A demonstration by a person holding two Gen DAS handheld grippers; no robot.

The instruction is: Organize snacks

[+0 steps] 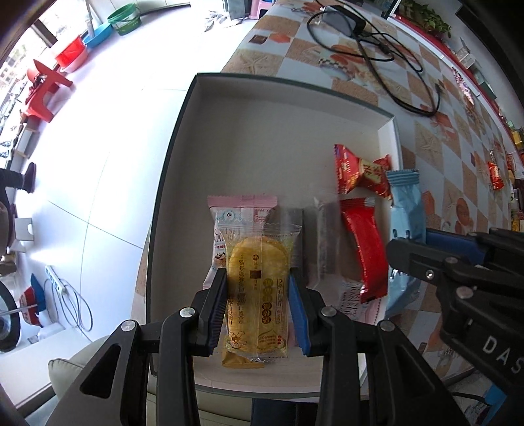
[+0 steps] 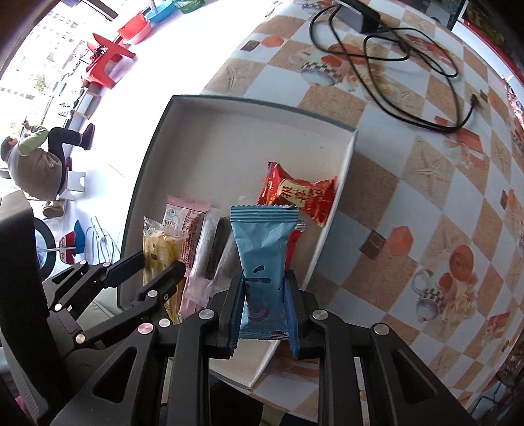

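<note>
A white box (image 1: 281, 108) with dark outer walls lies on the patterned table. My left gripper (image 1: 257, 303) is shut on a clear packet of yellow rice crackers (image 1: 257, 278), held over the box's near left part, above a pink packet (image 1: 235, 209). My right gripper (image 2: 263, 306) is shut on a light blue packet (image 2: 262, 242), hanging over the box's right wall (image 2: 337, 216). In the box lie a dark bar in clear wrap (image 1: 322, 236), a red packet (image 1: 363, 242) and a red twist-end packet (image 1: 357, 173). The left wrist view shows the blue packet (image 1: 406, 203) and the right gripper's arm at the right.
Black cables (image 1: 376, 49) and a power adapter (image 2: 357, 13) lie on the far part of the table. More snacks (image 1: 494, 173) sit along the table's right edge. The box's far half (image 2: 262, 137) is bare. Left of the table are a white floor, red stools (image 1: 42, 91) and a seated person (image 2: 36, 164).
</note>
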